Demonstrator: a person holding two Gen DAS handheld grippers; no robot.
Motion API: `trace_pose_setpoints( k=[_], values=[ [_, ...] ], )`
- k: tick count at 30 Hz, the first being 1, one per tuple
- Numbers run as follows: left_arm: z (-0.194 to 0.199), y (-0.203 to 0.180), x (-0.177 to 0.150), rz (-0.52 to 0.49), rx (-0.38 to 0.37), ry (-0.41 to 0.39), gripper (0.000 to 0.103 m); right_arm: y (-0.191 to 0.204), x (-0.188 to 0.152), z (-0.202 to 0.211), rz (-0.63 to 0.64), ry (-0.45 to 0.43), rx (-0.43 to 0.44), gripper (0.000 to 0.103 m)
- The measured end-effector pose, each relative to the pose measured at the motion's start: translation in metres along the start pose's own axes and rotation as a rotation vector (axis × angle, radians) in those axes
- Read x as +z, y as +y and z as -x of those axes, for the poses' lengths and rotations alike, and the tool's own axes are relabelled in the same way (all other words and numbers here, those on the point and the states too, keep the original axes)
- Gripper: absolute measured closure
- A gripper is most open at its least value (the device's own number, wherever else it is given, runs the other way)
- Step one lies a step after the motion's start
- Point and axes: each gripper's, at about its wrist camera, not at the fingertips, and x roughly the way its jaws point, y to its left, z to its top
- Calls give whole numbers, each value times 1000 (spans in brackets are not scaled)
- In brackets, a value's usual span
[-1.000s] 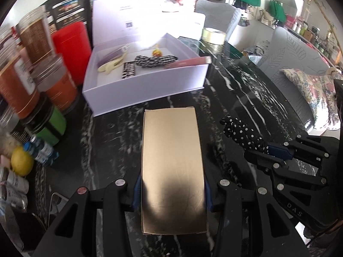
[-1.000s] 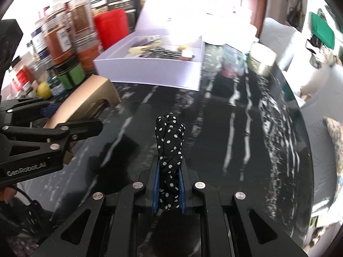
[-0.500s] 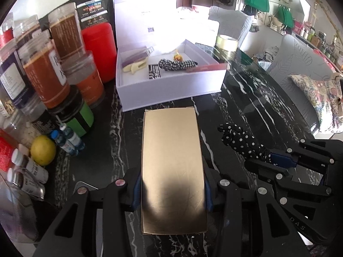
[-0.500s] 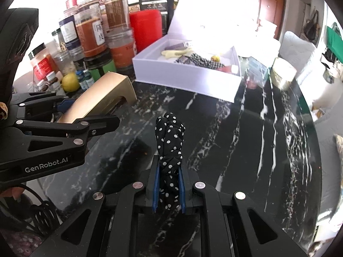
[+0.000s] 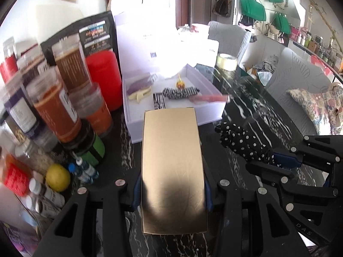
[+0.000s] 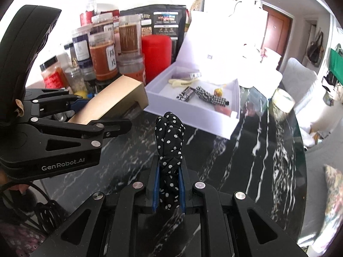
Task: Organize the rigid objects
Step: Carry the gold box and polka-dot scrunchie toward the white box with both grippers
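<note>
Two grippers carried cargo at frame centre: the left gripper (image 5: 172, 192) clamped a gold box (image 5: 172, 169), the right gripper (image 6: 169, 189) pinched a dotted scrunchie (image 6: 169, 141). Clearing the white box (image 6: 214, 115) wall before releasing looked wise.

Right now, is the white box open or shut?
Open: the white box has its lid standing up behind, and hair clips show inside.

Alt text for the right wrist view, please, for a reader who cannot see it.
The right gripper is shut on a black polka-dot fabric piece above a black marble table. At left, the left gripper holds a gold box; beyond sits an open white box of small items.
</note>
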Motion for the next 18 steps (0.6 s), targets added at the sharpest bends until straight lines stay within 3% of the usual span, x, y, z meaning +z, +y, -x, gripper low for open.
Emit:
trace_pose_setpoints(
  k=[18],
  values=[
    [-17, 0, 69, -35, -3, -66, 59, -37, 52, -3, 25, -67, -26, 88]
  ],
)
